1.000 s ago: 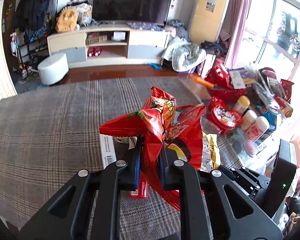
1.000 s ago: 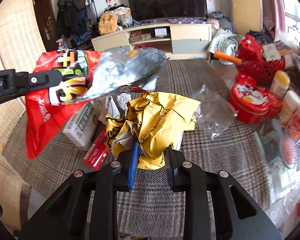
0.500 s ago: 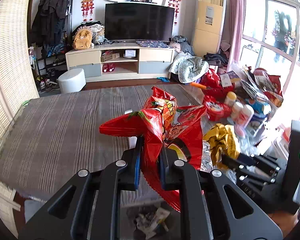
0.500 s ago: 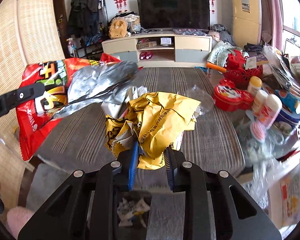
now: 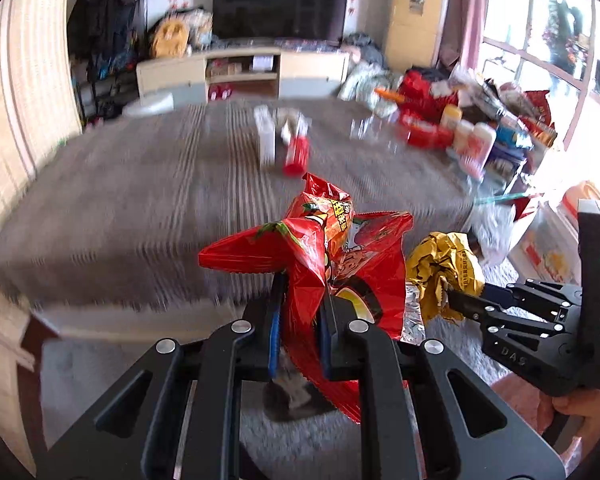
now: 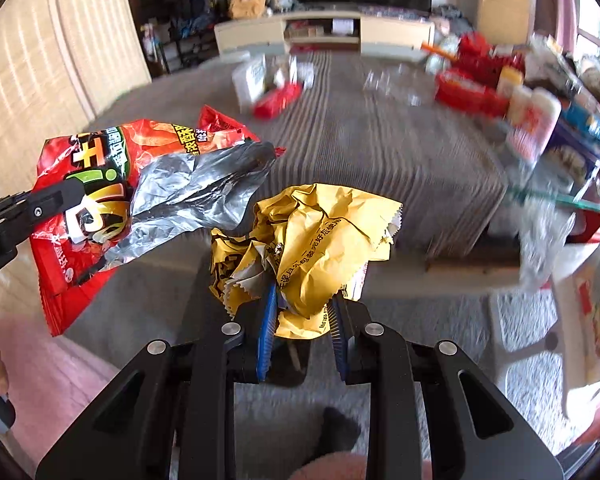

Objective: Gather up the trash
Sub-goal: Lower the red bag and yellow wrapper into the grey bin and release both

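Left gripper (image 5: 298, 320) pinches a red snack bag (image 5: 332, 264) and right gripper (image 6: 302, 330) a crumpled yellow wrapper (image 6: 320, 240) (both clamped tight), carried off the table (image 5: 140, 208), likely toward a bin.

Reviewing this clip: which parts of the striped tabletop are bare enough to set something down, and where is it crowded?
The striped tabletop is bare across its left half and near edge, from the woven screen side up to the white box and red packet near the middle. A smaller free strip lies between those and the clear plastic. The right edge is crowded with the red tins and bottles.
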